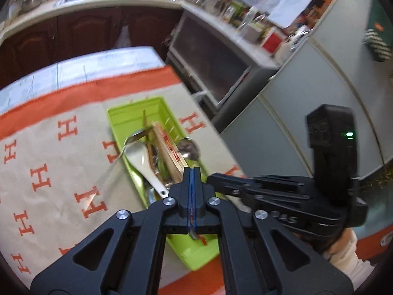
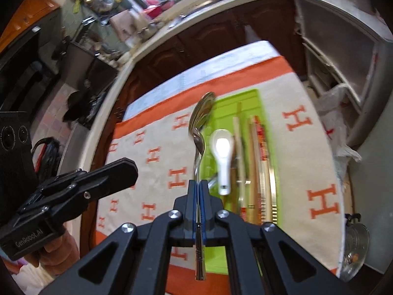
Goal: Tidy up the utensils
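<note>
My right fingers are pinched on the handle of a metal spoon, gripping it about halfway along so the bowl sticks out ahead and the handle end runs back under the mechanism; the left fingers are pressed together too, and a thin metal tip shows beneath them, though I cannot tell what it belongs to or whether it is truly clamped. The spoon hangs in the air just over the left edge of the green tray, bowl pointing toward the tray's far end. I judge it light, rigid and slick: polished steel against flat pads can pivot, so a hold near the middle of the handle keeps it balanced and stops the heavier bowl from drooping. Inside the tray lie a white plastic rice paddle, smooth and broad-headed, and beside it several pale wooden chopsticks, long, straight and matte, some with red printing. The left view also shows a dark round ladle head at the tray's right rim. The tray itself is glossy moulded plastic with slotted walls, resting on a beige cloth with orange H shapes and an orange border that covers the tabletop.
</note>
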Available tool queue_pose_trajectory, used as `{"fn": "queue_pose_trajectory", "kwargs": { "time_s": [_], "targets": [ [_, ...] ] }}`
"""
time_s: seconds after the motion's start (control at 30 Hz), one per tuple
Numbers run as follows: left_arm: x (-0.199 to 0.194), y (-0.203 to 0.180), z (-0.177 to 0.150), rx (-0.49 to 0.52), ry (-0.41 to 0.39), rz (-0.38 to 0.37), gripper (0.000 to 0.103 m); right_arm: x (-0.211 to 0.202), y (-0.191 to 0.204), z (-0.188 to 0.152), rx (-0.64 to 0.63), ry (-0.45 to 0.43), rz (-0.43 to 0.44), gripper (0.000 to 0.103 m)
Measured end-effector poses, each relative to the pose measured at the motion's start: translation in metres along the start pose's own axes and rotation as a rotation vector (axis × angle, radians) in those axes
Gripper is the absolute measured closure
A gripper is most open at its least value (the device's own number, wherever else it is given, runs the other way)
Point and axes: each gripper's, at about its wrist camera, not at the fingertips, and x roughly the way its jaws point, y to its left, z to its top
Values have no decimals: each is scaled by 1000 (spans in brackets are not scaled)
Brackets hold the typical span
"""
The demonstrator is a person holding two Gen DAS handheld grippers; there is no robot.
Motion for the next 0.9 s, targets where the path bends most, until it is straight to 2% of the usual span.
{"fn": "queue_pose_trajectory", "kwargs": {
  "time_s": [0.13,0.27,0.33,0.5,0.57,0.7,0.9],
  "targets": [
    [23,17,-3,-19,25,35,103,16,-21,2,52,30,-35,101],
    [29,30,-7,-8,30,70,103,35,-35,5,113,87,-40,98],
    [31,36,-6,1,44,93,103,40,-39,7,125,90,-59,97],
    [35,53,-7,45,65,138,102,43,-38,10,131,90,-34,96],
    [35,59,-8,64,72,161,97,44,-38,11,130,92,-25,96],
    [36,68,-11,105,83,201,68,48,-37,11,128,104,-9,96],
    [33,68,-21,244,87,258,65,48,-32,11,117,104,1,96]
  ]
}}
